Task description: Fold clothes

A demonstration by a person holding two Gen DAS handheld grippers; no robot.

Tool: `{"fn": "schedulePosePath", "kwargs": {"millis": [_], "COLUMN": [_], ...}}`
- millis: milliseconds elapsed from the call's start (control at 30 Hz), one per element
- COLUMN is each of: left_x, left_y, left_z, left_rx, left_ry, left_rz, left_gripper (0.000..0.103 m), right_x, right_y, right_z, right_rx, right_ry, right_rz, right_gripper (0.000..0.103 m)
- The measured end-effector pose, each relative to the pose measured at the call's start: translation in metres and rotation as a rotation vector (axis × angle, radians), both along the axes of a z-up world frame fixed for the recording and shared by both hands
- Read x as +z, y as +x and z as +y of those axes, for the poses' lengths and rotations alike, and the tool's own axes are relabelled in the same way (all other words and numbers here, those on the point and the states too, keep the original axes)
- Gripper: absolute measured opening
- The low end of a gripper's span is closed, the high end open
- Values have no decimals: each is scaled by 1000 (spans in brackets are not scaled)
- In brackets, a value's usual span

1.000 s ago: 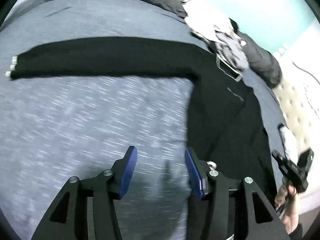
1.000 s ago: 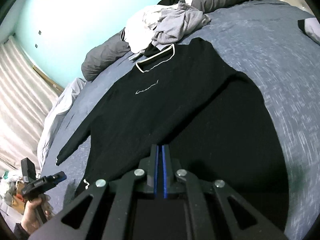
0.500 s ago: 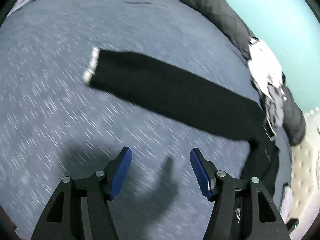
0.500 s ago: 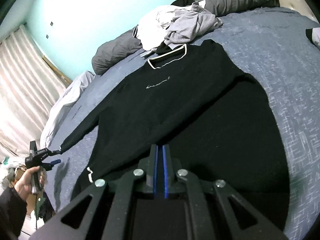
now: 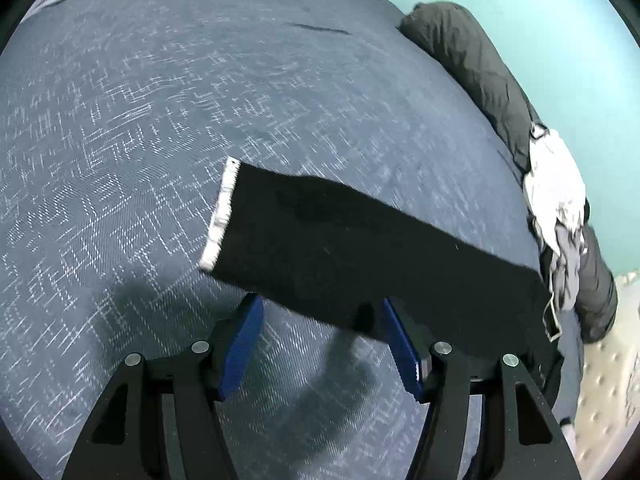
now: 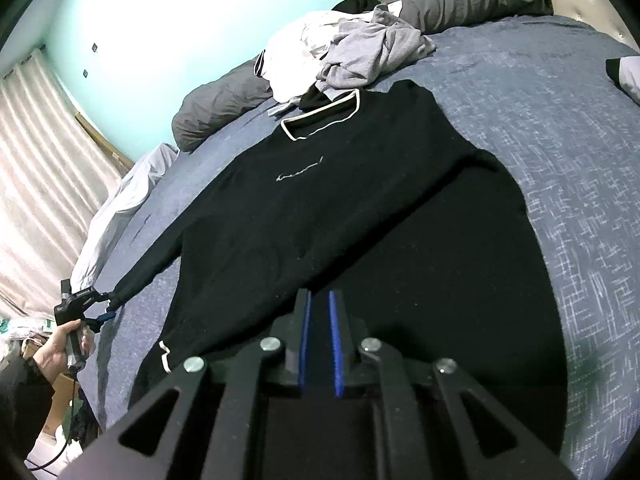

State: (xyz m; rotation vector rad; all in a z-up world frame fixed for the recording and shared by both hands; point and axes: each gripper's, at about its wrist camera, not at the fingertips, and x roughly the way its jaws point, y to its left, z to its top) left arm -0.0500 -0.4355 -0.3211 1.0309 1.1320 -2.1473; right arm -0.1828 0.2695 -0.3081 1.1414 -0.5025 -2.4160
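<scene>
The left hand-held gripper [image 5: 320,340] has reached the black sleeve [image 5: 360,248], jaws apart; sleeve cuff [image 5: 220,216] points left.

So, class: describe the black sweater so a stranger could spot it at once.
Start at the blue-grey bed. Spread flat across its middle lies the black sweater, one sleeve stretched out sideways. Unlike the crumpled white and grey clothes heaped behind it, it has a white-trimmed collar and white cuffs.
</scene>
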Motion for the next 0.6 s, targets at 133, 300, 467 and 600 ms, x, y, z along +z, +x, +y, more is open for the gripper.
{"fn": "schedulePosePath", "kwargs": {"millis": [133,300,467,600], "left_x": [-1,2,11,27], "left_y": [-5,-12,-18,-30], "left_z": [-7,-11,-5,3], "left_rx": [14,-6,-49,-92], "left_ry": [-20,-53,-76,-116], "left_rz": [2,-12,-1,12], "left_gripper": [64,42,12,10], "right_x": [0,1,1,2], "right_y": [0,-1,-1,-1], "right_z": [0,0,1,1], "right_rx": [2,5,1,3], "right_ry": [6,9,10,4], "right_rz": [0,7,8,11], "right_gripper": [9,9,9,9]}}
